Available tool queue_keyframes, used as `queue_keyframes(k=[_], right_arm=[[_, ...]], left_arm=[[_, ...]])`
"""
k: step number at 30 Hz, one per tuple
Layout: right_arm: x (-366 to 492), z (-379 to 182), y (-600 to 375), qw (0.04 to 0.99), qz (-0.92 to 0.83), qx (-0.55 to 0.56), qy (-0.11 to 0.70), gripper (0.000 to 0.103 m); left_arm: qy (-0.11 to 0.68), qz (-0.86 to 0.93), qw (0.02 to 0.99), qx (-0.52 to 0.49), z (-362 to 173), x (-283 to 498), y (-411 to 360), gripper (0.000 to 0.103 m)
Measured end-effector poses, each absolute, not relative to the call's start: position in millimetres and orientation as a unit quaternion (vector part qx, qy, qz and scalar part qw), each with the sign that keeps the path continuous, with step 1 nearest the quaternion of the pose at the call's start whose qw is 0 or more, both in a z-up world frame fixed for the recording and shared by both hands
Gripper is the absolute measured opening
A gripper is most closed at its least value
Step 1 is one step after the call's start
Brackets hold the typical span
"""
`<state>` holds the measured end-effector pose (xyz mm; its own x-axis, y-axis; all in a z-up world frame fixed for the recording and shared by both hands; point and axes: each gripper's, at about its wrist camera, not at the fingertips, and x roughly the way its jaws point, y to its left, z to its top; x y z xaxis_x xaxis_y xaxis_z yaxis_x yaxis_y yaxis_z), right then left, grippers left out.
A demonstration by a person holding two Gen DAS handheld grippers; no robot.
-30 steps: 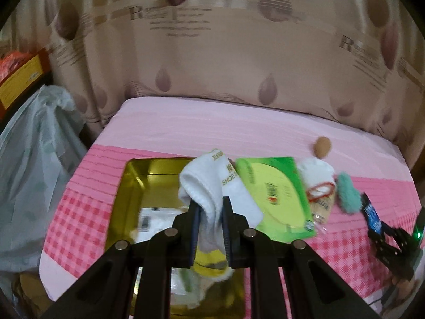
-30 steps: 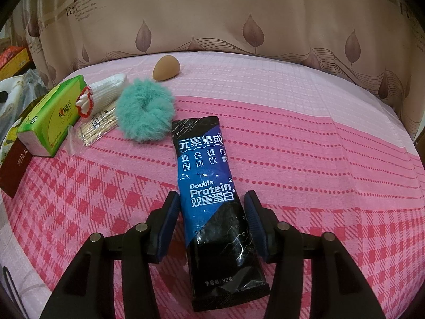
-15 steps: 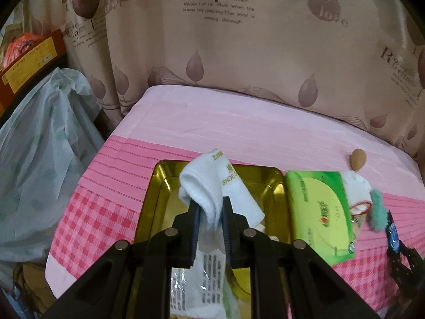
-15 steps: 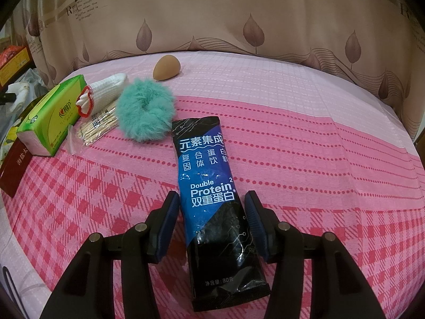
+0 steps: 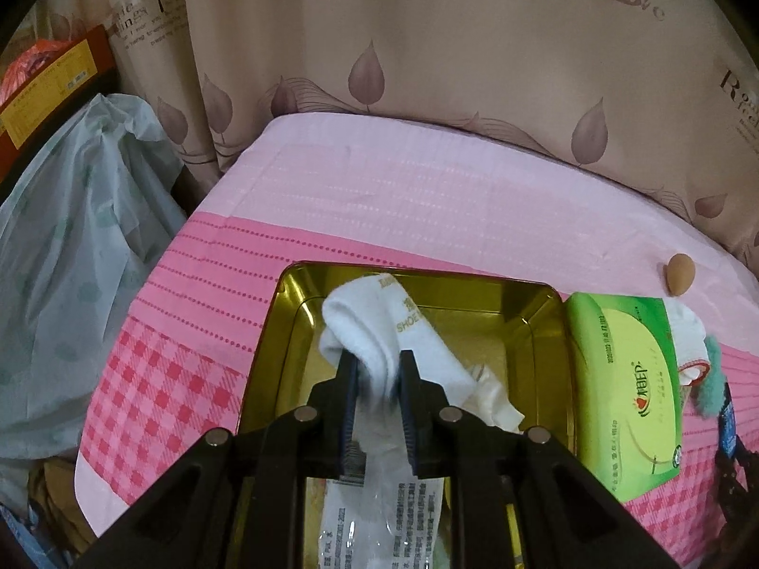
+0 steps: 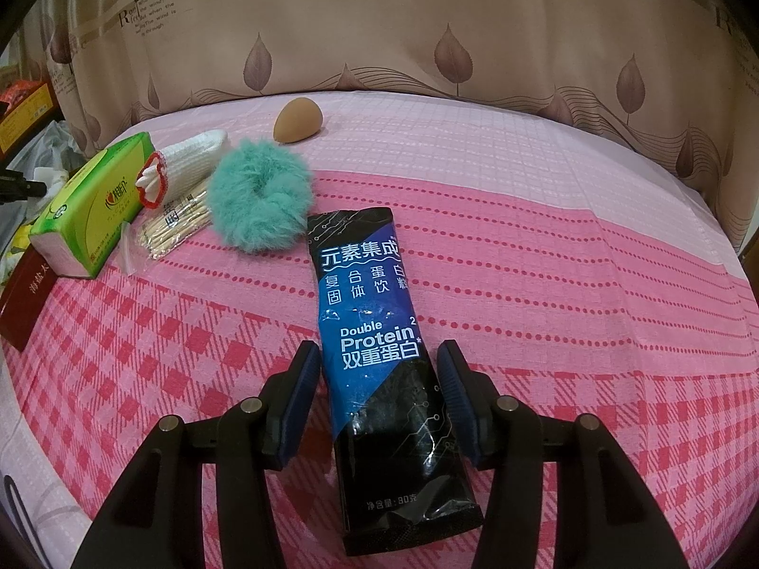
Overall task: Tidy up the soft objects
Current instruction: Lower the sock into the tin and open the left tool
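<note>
A: Lowering item one: white sock (image 5: 379, 332), still pinched between the fingers (image 5: 347, 379) of the left gripper (image 5: 377, 379), over the gold tin (image 5: 284, 346). The fingers have just been easing apart, the cloth still between them.

B: Advice for the release?

A: Judgement only: let the sock's free end settle on the tin floor first, then part the fingers fully and lift straight up, so the fabric does not cling to a pad and drag back out. Clear plastic wrappers (image 5: 408, 517) already lie in the near end of the tin; the far end looks barer, so aim there.

B: Item two?

A: Right gripper (image 6: 377, 389), fingers apart, straddling the dark protein sachet (image 6: 379, 332) on the pink checked cloth (image 6: 593, 332) of the bench. Pads do not press on it.

B: Remaining stock?

A: Green tissue pack (image 5: 621, 389), just beside the tin's right wall. Teal fluffy scrunchie (image 6: 258, 199), touching the sachet's top corner. White rolled cloth with red band (image 6: 185, 166). Bag of cotton swabs (image 6: 175, 225). Tan sponge egg (image 6: 298, 119), well apart near the curtain (image 6: 427, 23).

B: Obstructions?

A: The tissue pack crowds the tin's right side; an exit that way may nudge it. Tin rim is the other snag.
</note>
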<state>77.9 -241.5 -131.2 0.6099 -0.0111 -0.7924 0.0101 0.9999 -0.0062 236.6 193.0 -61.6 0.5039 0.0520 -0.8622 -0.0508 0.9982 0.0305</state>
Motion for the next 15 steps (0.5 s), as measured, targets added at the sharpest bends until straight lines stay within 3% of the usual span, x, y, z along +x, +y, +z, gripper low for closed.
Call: queue_keyframes(k=[7, 15], right_arm=[[78, -131, -242, 0.897, -0.006, -0.001, 0.442, 0.049], [78, -131, -242, 0.897, -0.006, -0.001, 0.442, 0.049]], left_arm=[[0.504, 0.036, 0.863, 0.005, -66, 238, 193, 0.028], [0.491, 0.033, 0.87, -0.002, -51, 222, 202, 0.031]])
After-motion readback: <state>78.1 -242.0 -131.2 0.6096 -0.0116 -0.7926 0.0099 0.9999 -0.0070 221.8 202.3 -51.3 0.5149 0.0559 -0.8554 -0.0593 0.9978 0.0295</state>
